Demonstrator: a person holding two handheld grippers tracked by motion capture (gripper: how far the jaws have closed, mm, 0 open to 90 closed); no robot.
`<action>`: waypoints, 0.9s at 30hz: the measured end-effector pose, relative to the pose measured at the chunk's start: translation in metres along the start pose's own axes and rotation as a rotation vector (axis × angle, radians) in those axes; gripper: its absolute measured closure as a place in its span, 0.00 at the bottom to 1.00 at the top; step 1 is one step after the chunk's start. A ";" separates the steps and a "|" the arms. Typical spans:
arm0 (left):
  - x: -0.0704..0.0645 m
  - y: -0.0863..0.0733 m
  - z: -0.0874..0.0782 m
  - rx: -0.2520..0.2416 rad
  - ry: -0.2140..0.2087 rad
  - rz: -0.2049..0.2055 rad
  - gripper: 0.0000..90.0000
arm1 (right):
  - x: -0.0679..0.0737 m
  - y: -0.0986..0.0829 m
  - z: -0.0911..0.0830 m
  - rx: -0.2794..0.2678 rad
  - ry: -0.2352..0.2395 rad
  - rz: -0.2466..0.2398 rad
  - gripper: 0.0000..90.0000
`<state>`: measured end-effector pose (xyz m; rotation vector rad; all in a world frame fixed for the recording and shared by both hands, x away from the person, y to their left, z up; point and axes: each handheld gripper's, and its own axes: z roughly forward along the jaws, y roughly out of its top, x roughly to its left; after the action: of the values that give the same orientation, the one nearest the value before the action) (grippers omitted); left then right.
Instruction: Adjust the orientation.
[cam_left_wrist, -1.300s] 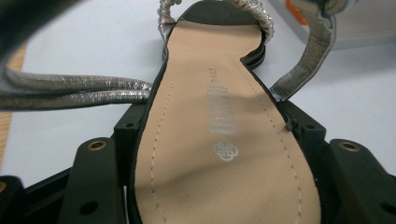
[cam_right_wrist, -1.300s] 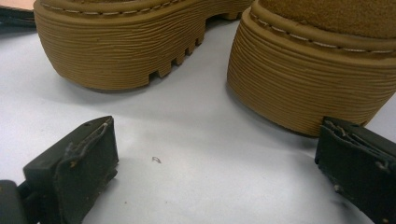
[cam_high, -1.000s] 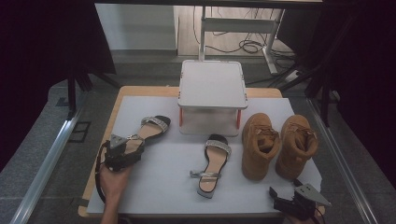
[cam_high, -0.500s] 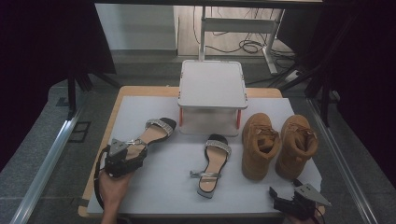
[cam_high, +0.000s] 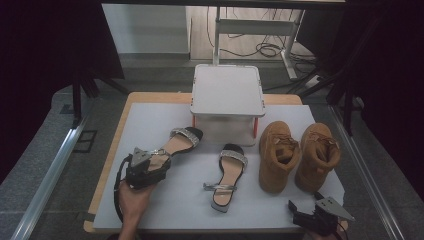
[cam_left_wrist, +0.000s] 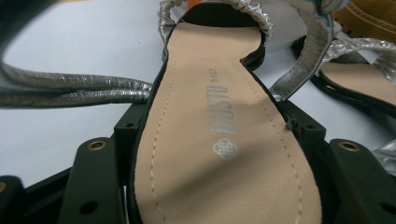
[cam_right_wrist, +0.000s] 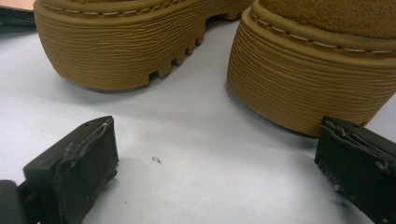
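Tan-insoled black sandal (silver straps)

left gripper gripping a sandal, second sandal beside two boots

Bench carried a white sheet. White box sat at its far middle. In front of the box: two sandals, left one angled; two tan boots right of it.

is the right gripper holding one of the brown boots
No, the right gripper stands open over bare white table, its jaws apart and short of the heels of the two brown boots.
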<state>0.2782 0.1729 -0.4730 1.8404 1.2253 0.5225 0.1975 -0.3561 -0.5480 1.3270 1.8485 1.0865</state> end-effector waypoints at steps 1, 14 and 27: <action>-0.001 0.001 0.001 0.000 -0.003 0.004 0.44 | 0.000 0.000 0.000 0.000 0.000 0.000 0.00; -0.022 0.014 0.019 -0.014 -0.041 0.011 0.44 | 0.000 0.000 0.000 -0.001 0.000 0.000 0.00; -0.037 0.028 0.052 -0.003 -0.048 0.018 0.44 | 0.000 0.000 0.000 -0.002 0.001 0.001 0.00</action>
<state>0.3149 0.1135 -0.4756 1.8531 1.1762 0.4866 0.1974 -0.3562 -0.5481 1.3264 1.8477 1.0887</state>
